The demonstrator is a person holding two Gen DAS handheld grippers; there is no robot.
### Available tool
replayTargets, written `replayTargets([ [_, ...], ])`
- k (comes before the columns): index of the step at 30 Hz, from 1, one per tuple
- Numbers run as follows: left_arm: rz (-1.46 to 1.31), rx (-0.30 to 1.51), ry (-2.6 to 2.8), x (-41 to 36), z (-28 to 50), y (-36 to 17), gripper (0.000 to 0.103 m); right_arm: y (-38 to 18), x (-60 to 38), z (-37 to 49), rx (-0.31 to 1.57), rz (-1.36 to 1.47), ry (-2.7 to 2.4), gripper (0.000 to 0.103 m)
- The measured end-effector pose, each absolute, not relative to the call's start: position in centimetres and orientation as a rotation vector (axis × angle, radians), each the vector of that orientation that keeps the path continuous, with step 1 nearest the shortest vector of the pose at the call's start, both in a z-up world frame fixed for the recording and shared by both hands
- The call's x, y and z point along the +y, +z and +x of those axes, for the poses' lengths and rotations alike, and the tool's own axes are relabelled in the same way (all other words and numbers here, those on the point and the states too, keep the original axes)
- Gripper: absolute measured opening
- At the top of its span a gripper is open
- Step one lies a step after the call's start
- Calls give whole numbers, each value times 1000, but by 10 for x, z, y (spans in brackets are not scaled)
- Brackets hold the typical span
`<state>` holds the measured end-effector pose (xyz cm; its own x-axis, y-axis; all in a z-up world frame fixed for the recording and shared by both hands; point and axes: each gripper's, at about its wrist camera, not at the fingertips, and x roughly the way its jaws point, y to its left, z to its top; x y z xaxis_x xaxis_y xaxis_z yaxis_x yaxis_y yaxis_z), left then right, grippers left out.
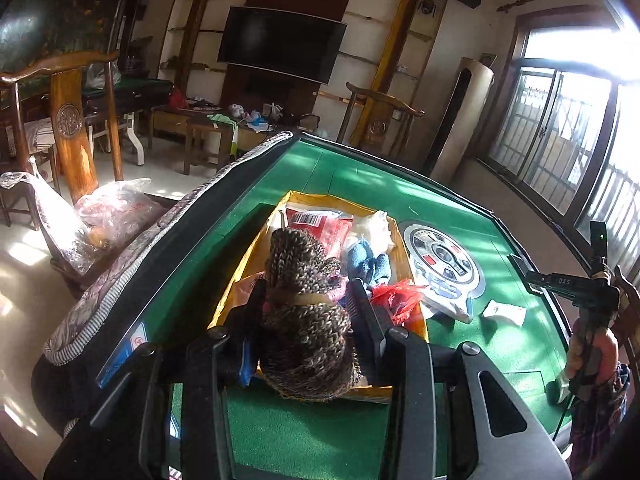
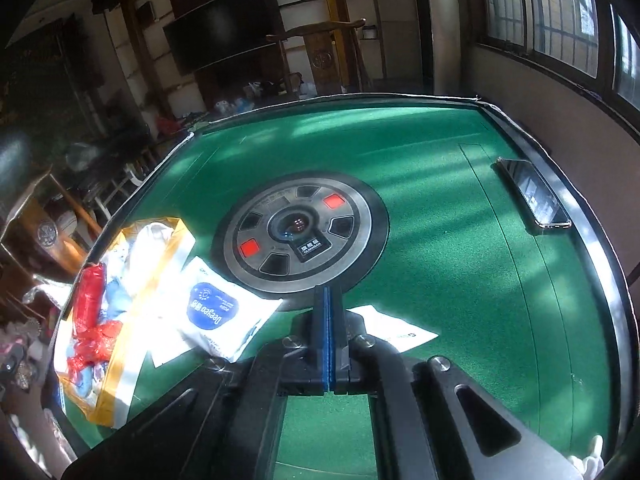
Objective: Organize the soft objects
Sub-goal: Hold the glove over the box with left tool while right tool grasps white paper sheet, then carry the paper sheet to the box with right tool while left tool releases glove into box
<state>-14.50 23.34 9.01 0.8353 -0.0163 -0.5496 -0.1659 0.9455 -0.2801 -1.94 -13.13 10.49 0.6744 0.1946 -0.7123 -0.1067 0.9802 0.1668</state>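
Between left tongs (image 1: pixel 308 304): knitted bundle (image 1: pixel 308 320), clamped.

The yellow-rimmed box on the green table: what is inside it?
The yellow-rimmed box holds a red packet, blue cloth, red plastic and white material. The held brown knitted bundle covers the rest.

green mahjong table (image 2: pixel 440 208) | round control panel (image 2: pixel 298 232) in its centre, two red buttons | phone (image 2: pixel 534 196) on the right rim | white paper (image 2: pixel 394 330) near the panel | television (image 1: pixel 282 44) on far wall | wooden chair (image 1: pixel 68 120) beside table
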Motion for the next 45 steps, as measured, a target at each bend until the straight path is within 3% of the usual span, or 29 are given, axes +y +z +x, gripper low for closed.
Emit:
replayTargets([
  [6, -337, 596, 73, 232, -145, 85, 36, 110, -107, -21, 790, 31, 226, 3],
  [7, -338, 595, 66, 232, -146, 85, 36, 106, -109, -18, 801, 10, 203, 14],
  [8, -338, 594, 60, 231, -146, 85, 36, 100, -115, -15, 815, 1, 172, 35],
  [10, -333, 599, 50, 229, -145, 84, 36, 85, -132, -12, 841, 29, 134, 63],
  [18, -330, 616, 21, 220, -140, 78, 36, 23, -159, 6, 1027, 31, 219, 63],
  [20, -318, 617, 22, 217, -141, 78, 36, 18, -154, 5, 1012, 4, 241, 76],
  [22, -309, 615, 27, 216, -141, 79, 36, 14, -142, 1, 1022, -45, 271, 80],
  [25, -310, 615, 30, 216, -139, 80, 36, 9, -121, -10, 991, -165, 242, 75],
  [26, -310, 616, 29, 216, -139, 81, 36, 10, -123, -9, 1002, -136, 243, 62],
  [29, -302, 619, 23, 212, -139, 81, 36, 15, -128, -10, 1004, -120, 217, 42],
  [33, -296, 617, 21, 210, -140, 82, 36, 21, -132, -10, 996, -108, 207, 31],
  [35, -292, 615, 25, 209, -141, 83, 36, 29, -133, -13, 970, -89, 208, 20],
  [40, -288, 605, 32, 210, -143, 86, 36, 48, -138, -15, 931, -47, 182, 11],
  [45, -280, 603, 39, 210, -143, 86, 36, 71, -138, -22, 881, -5, 203, 9],
])
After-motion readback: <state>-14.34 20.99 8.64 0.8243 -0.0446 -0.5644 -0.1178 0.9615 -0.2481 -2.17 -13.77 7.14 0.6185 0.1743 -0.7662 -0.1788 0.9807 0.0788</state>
